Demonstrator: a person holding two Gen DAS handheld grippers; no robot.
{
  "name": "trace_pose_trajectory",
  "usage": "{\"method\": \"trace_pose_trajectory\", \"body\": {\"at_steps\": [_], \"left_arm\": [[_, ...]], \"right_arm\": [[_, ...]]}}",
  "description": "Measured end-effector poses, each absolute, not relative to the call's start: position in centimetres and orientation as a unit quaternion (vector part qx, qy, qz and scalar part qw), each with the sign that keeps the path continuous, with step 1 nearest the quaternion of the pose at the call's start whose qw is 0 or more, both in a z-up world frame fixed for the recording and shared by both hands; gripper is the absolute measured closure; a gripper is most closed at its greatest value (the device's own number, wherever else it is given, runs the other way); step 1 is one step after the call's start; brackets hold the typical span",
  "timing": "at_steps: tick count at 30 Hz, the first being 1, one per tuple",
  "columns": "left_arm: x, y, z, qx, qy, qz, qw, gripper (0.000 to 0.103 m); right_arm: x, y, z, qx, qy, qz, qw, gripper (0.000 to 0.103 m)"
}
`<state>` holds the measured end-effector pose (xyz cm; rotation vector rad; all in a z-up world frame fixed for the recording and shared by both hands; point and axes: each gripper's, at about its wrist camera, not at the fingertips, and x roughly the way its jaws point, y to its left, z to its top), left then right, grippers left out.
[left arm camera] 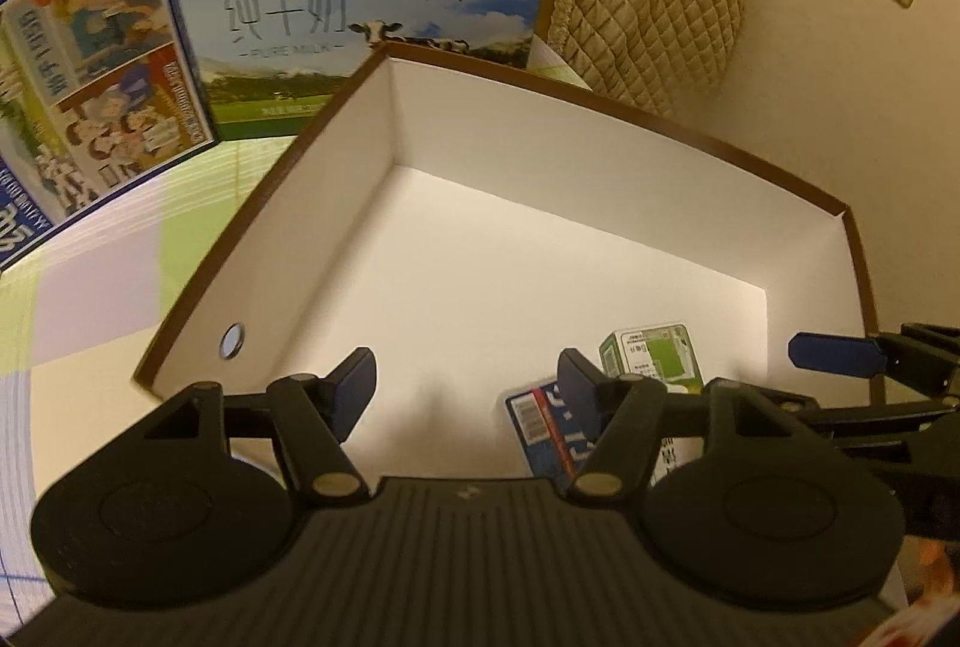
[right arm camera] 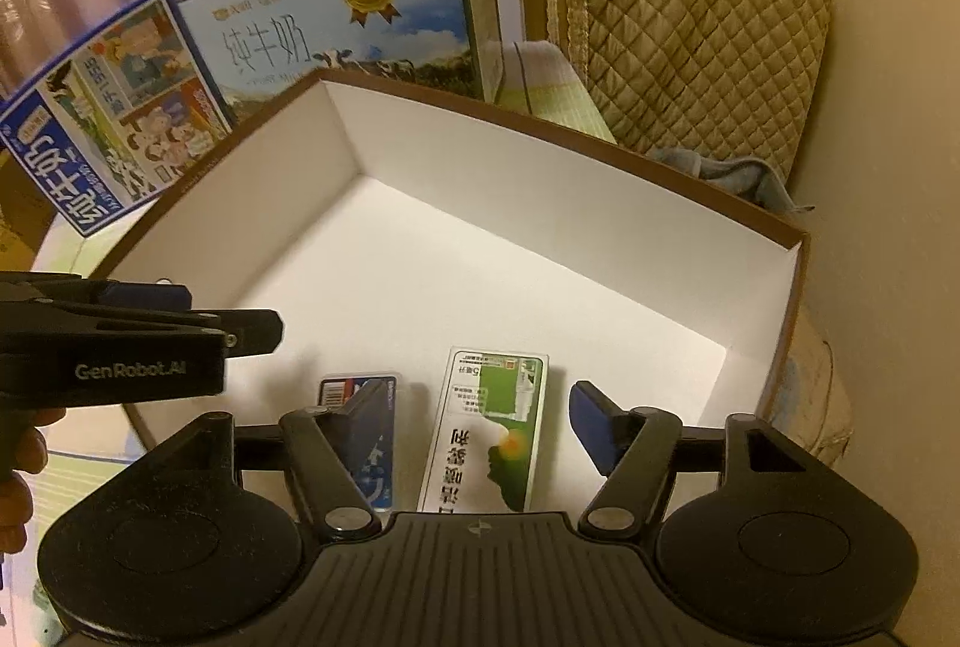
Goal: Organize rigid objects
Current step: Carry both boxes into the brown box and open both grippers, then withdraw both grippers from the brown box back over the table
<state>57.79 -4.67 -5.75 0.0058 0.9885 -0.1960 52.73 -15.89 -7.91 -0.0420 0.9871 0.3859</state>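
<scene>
The white box (right arm camera: pixel 480 239) with its brown rim sits in front of me, shallow and smooth-walled cardboard, and two small cartons lie flat on its floor near the corner closest to me: a green-and-white carton (right arm camera: pixel 489 425) and a blue carton (right arm camera: pixel 366 437) just beside it on its left, apart by a narrow strip of white floor. My right gripper (right arm camera: pixel 480 437) hangs over them with its jaws released and standing well apart; the green-and-white carton lies between the blue pads but neither pad presses on it, and the left finger (right arm camera: pixel 336 455) crosses in front of the blue carton. My left gripper (left arm camera: pixel 465 389) is also released, jaws wide, with only bare white floor between its pads; the blue carton (left arm camera: pixel 549 431) shows behind its right finger and the green-and-white one (left arm camera: pixel 654 359) beyond that. Behind the white box stand two large glossy printed milk cases, a pale blue milk case (left arm camera: pixel 372 5) with a gold seal and a dark blue milk case (left arm camera: pixel 102 89) leaning beside it. A quilted beige cover (right arm camera: pixel 696 29) drapes over something by the wall.
</scene>
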Motion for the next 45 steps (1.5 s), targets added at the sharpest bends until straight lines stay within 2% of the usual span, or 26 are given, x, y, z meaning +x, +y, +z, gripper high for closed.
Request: {"method": "trace_pose_trajectory", "body": {"at_steps": [14,22,35,45], "left_arm": [[52.1,-2.6,-1.8,-0.025,0.441,-0.080,0.894,0.040],[46.3,0.6,0.0,-0.043,0.417,-0.039,0.907,0.040],[36.4,6.9,1.5,-0.060,0.400,-0.016,0.914,0.040],[29.4,11.5,0.8,-0.066,0.406,-0.015,0.911,0.041]], "right_arm": [[48.4,-17.3,-6.0,-0.006,0.460,0.203,0.864,0.039],[46.0,-18.2,-4.7,0.015,0.447,0.243,0.861,0.039],[38.3,-17.7,-2.3,0.028,0.428,0.249,0.869,0.039],[31.3,-15.3,-2.9,0.035,0.443,0.249,0.861,0.039]]}}
